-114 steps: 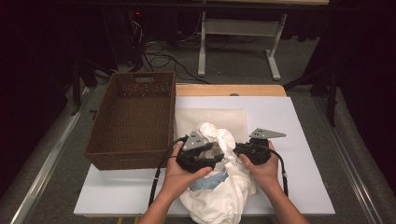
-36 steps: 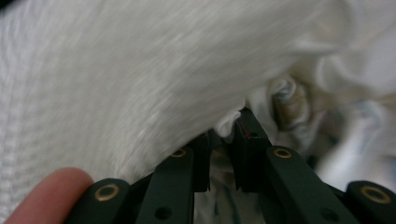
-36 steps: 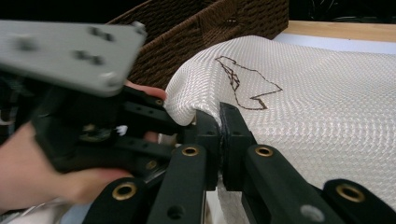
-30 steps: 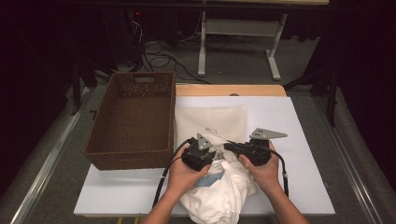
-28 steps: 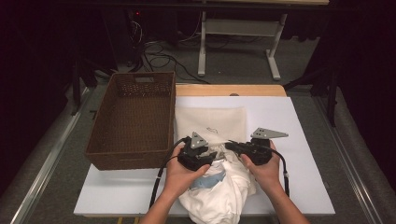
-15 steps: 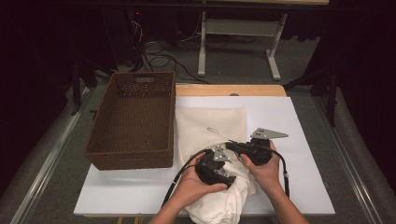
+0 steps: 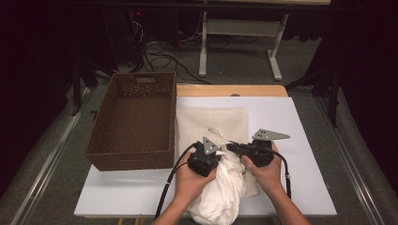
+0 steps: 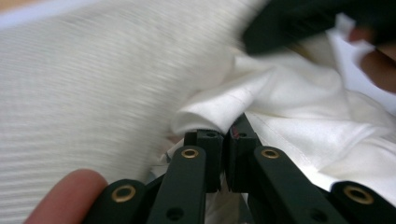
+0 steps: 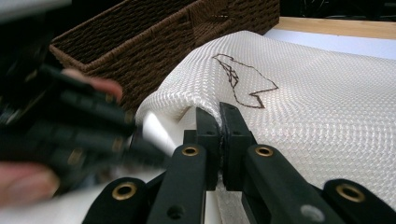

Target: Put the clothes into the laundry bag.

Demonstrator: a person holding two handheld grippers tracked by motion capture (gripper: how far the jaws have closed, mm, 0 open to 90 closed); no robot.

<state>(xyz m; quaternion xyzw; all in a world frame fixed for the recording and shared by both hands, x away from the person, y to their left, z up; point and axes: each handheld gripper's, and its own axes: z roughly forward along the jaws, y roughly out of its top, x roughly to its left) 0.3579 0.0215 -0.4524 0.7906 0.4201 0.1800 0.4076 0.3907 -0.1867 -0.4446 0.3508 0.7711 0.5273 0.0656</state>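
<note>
Spreading across the white table (image 7: 300,140), beside the brown wicker basket (image 7: 136,122), lies a cream mesh bag (image 7: 211,123) (a dark outline stitched on it); white cloth (image 7: 220,192) bulges at its near end; the right gripper (image 9: 219,112) is clamped on the bag's edge; the left gripper (image 8: 223,136) has just closed its jaws on a white cloth fold.

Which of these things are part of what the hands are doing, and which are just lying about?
In use:
- white cloth, pinched by the left gripper
- cream mesh bag, its edge pinched by the right gripper

Lying about:
- brown wicker basket, beside the bag
- cables on the floor beyond the table
</note>
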